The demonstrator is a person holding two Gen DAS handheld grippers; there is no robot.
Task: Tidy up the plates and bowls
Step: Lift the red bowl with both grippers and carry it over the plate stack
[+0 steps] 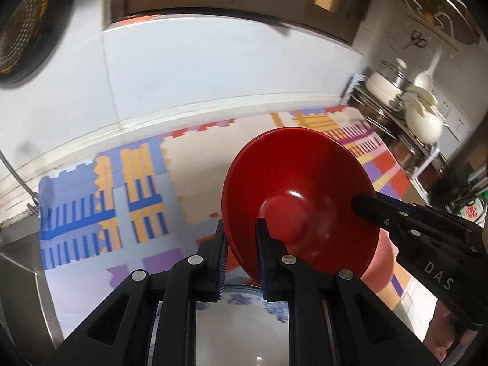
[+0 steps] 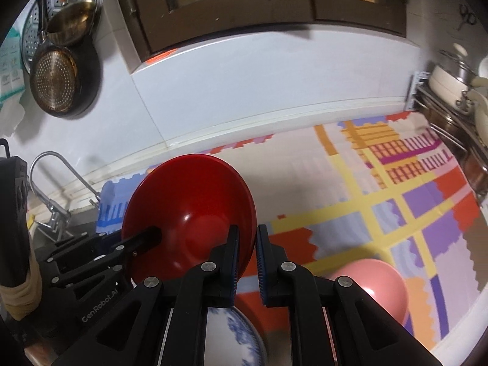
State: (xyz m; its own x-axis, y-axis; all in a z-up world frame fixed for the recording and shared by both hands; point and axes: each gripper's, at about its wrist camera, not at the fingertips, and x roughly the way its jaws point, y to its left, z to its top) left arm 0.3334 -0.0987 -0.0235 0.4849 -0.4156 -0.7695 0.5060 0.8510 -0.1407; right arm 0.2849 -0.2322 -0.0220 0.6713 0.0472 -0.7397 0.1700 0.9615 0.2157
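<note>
A red bowl [image 1: 292, 195] is held tilted above the patterned counter mat. My left gripper [image 1: 241, 244] is shut on its near-left rim. My right gripper [image 2: 245, 253] is shut on the opposite rim of the same red bowl [image 2: 189, 210]; it shows in the left wrist view [image 1: 369, 210] with one finger inside the bowl. A white bowl with blue flower pattern [image 1: 244, 320] sits directly below; it also shows in the right wrist view [image 2: 231, 332]. A pink bowl [image 2: 375, 286] sits on the mat, to the right.
A colourful patterned mat [image 2: 381, 201] covers the counter. A rack with pots and a white ladle [image 1: 418, 109] stands at the right end. A faucet and sink [image 2: 52, 189] are at the left. Pans and strainers [image 2: 58, 82] hang on the wall.
</note>
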